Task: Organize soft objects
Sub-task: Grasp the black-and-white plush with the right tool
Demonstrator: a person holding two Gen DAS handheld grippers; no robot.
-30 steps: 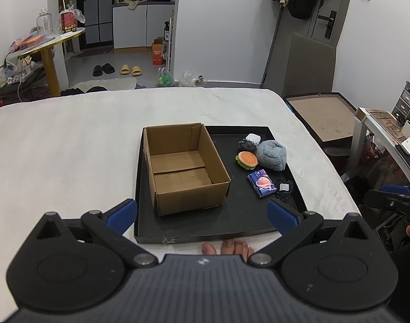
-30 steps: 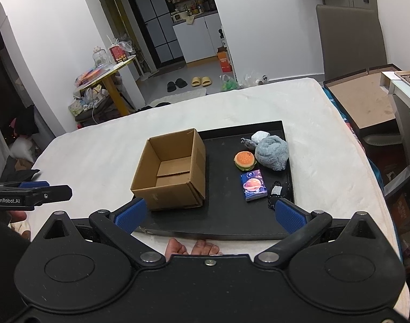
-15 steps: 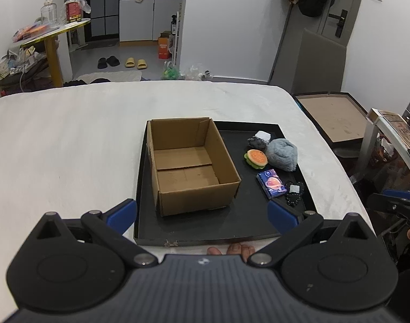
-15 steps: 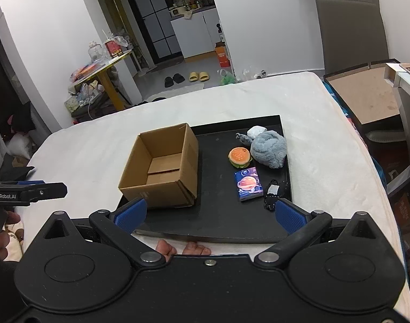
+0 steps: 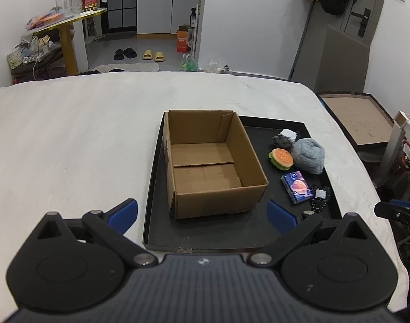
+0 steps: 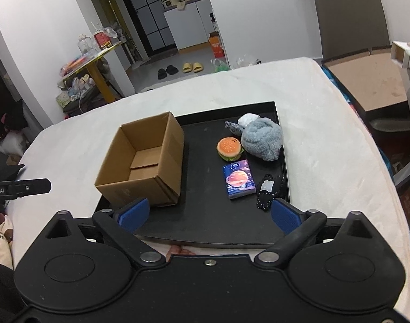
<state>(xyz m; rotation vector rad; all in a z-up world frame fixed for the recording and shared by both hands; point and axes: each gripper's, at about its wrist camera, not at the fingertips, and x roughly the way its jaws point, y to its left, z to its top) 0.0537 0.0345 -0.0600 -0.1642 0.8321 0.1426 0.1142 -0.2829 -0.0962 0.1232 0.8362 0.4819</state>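
An open empty cardboard box (image 5: 213,161) (image 6: 145,161) stands on the left part of a black tray (image 5: 221,231) (image 6: 205,220). To its right lie a grey plush (image 5: 309,156) (image 6: 262,141), a burger toy (image 5: 281,158) (image 6: 230,148), a blue tissue pack (image 5: 296,187) (image 6: 238,179), a small grey-and-white soft item (image 5: 284,138) (image 6: 241,123) and a black beaded item (image 5: 320,197) (image 6: 266,192). My left gripper (image 5: 202,214) is open and empty before the box. My right gripper (image 6: 209,214) is open and empty over the tray's near edge.
The tray lies on a white bed cover (image 5: 70,140). A flat brown-lined box (image 5: 358,118) sits off the bed's right side. A yellow-legged side table (image 5: 67,27) with clutter stands far left. Slippers (image 5: 153,53) lie on the floor beyond.
Both grippers have moved forward toward the tray, so the box and soft items look closer and larger. Both stay open and empty.
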